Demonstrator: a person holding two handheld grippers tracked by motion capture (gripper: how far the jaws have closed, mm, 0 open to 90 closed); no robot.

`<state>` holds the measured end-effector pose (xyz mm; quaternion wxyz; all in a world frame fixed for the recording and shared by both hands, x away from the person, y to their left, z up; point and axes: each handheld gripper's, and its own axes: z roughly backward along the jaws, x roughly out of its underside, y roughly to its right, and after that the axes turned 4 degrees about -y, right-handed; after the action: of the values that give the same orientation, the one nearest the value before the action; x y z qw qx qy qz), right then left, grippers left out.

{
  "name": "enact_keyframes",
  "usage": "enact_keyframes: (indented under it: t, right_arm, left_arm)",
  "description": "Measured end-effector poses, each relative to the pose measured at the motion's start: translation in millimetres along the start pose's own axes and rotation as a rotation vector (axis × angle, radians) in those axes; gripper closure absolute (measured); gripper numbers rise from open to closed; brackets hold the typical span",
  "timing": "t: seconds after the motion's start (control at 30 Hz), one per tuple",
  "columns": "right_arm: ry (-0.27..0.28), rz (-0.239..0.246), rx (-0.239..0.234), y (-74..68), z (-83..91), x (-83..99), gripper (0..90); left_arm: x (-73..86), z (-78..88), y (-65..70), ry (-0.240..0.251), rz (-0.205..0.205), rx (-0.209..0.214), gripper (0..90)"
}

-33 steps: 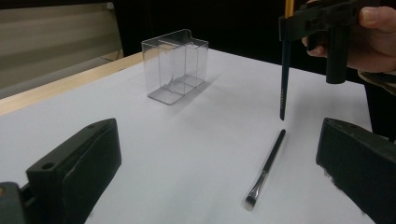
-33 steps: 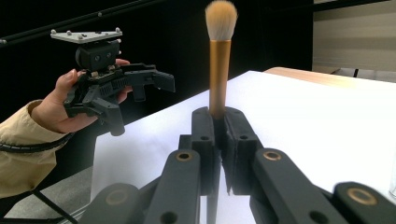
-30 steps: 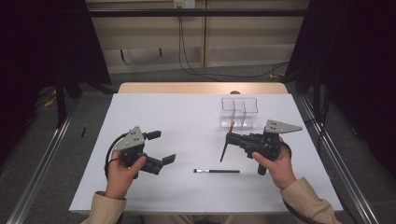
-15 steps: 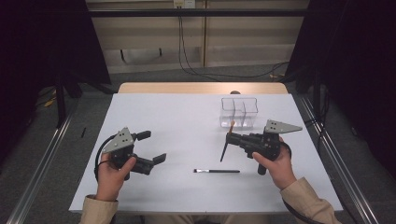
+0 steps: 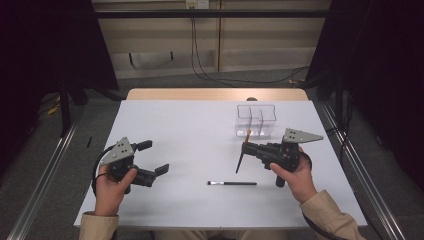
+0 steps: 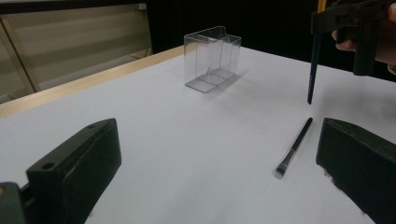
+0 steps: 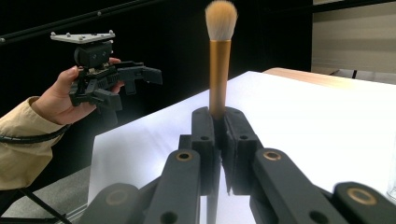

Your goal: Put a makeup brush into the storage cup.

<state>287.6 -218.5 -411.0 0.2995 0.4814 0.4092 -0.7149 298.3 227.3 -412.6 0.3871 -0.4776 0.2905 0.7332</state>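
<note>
One brush (image 5: 242, 155) is clamped in your right gripper (image 5: 248, 148), so lower it upright into the clear box (image 5: 256, 120) while the left gripper (image 5: 155, 159) waits wide open.

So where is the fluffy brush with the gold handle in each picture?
High view: the gold brush is right of centre, clamped in the right tool, just in front of the clear box.
Left gripper view: its dark handle hangs at the upper right, right of the clear box.
Right gripper view: it stands upright at top centre.
Shared landmark: the white table.
</note>
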Motion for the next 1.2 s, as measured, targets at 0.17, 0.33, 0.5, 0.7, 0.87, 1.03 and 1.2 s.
enact_keyframes:
  t: [0.17,0.33,0.5,0.7,0.87,1.03,1.2]
  right_arm:
    - [-0.001,0.001,-0.001,-0.1,-0.7,-0.1,84.3]
    - [-0.002,0.004,0.001,0.0,-1.0,-0.5,84.3]
    - [-0.001,0.002,0.000,0.2,-0.9,-0.7,84.4]
    - [0.001,0.002,0.001,0.5,-1.1,-0.8,84.3]
    - [-0.001,0.001,0.004,1.6,-1.6,-0.4,84.3]
    - [-0.004,0.001,0.008,2.7,-1.8,-0.1,84.3]
    - [-0.009,0.002,0.012,3.6,-2.0,-0.2,84.3]
  left_arm:
    - [3.1,5.9,-4.4,-0.005,-0.002,-0.013,0.1]
    - [6.0,13.3,-8.9,-0.001,0.011,-0.034,0.1]
    - [8.0,19.5,-12.4,0.007,0.018,-0.048,0.3]
    - [10.1,22.5,-14.9,-0.002,0.014,-0.055,0.3]
    - [10.8,23.8,-15.6,-0.005,0.015,-0.059,0.3]
    - [11.5,23.7,-15.9,-0.004,0.014,-0.061,0.3]
    - [12.4,21.7,-14.6,-0.012,0.016,-0.056,0.3]
